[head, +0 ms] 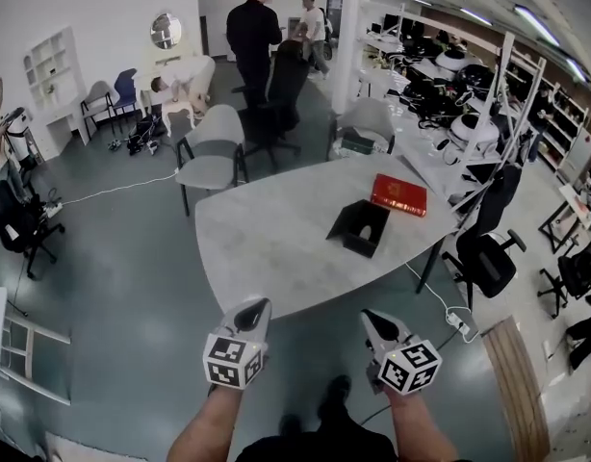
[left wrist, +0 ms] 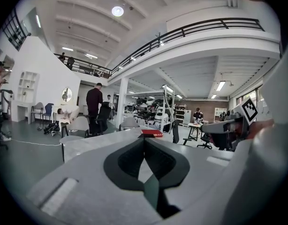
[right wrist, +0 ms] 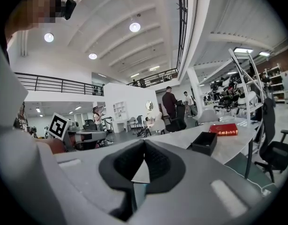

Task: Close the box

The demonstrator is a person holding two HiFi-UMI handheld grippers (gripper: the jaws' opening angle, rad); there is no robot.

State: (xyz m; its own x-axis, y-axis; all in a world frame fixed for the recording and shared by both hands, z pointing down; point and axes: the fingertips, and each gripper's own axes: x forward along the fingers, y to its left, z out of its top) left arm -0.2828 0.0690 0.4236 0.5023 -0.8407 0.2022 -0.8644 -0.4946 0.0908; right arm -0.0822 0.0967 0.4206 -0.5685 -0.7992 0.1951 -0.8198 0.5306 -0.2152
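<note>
Item: your left gripper and right gripper, both jaws together, empty (short of the table). Black box open, red piece beside it.

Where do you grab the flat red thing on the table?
Probably by a thin edge of the flat red rectangular slab, coming low from its near long side: it lies flat on the pale grey table, so only edges offer grip.
</note>
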